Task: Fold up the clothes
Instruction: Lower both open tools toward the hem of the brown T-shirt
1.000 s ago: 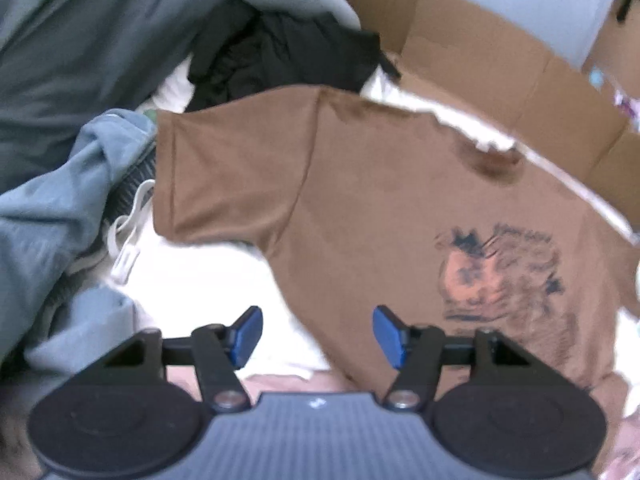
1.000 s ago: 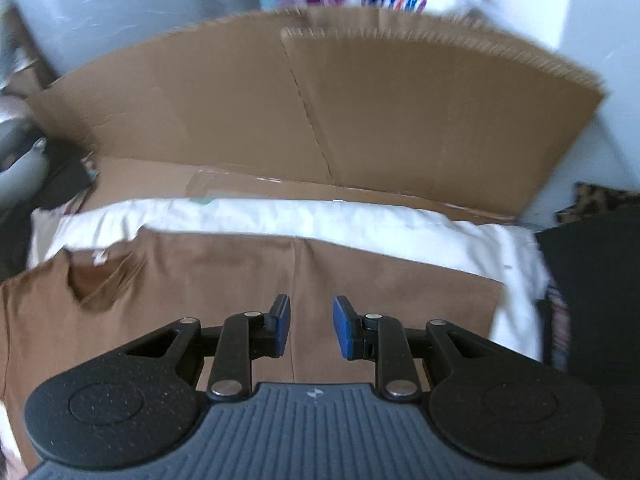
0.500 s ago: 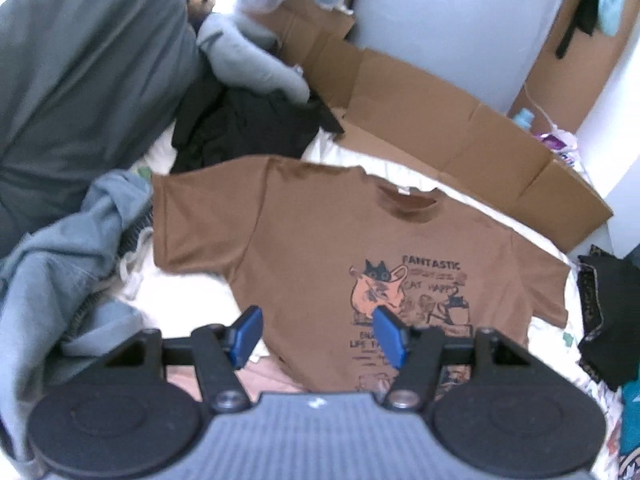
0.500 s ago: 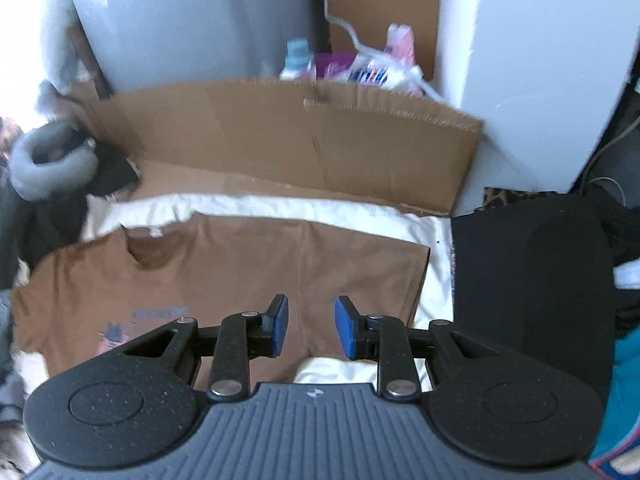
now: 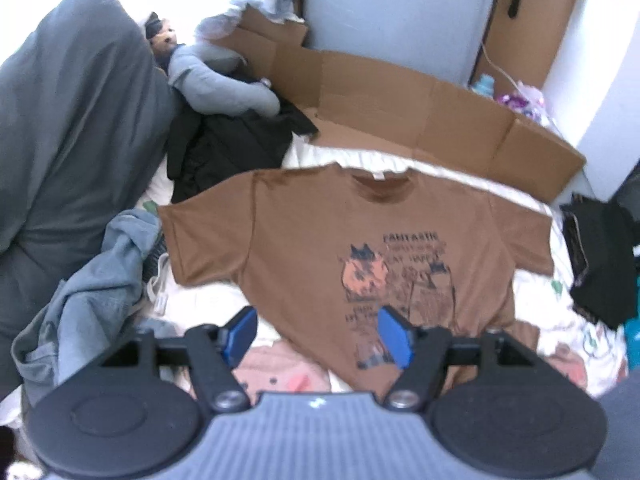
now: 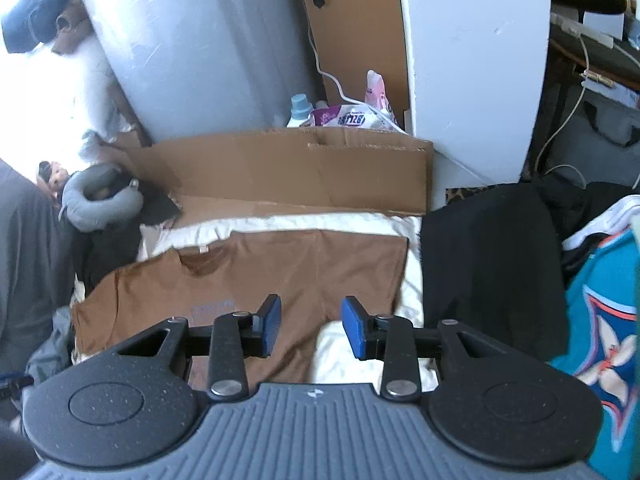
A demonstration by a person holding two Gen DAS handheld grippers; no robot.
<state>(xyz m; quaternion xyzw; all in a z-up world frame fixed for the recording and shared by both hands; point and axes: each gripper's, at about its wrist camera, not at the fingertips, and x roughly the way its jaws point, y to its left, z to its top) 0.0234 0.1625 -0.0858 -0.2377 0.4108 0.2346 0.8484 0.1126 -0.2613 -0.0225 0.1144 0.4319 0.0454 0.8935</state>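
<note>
One brown T-shirt (image 5: 320, 240) lies flat, print up, on the white sheet (image 6: 360, 224). Left gripper (image 5: 318, 336) and right gripper (image 6: 310, 326) both hover above it, fingers apart, empty.

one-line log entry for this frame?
phase: pre-fold | brown t-shirt: flat, print up | left gripper: open, empty | right gripper: open, empty

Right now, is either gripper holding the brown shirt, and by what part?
Nothing is held. The left gripper and right gripper are both open above the brown T-shirt, which lies spread flat.
</note>
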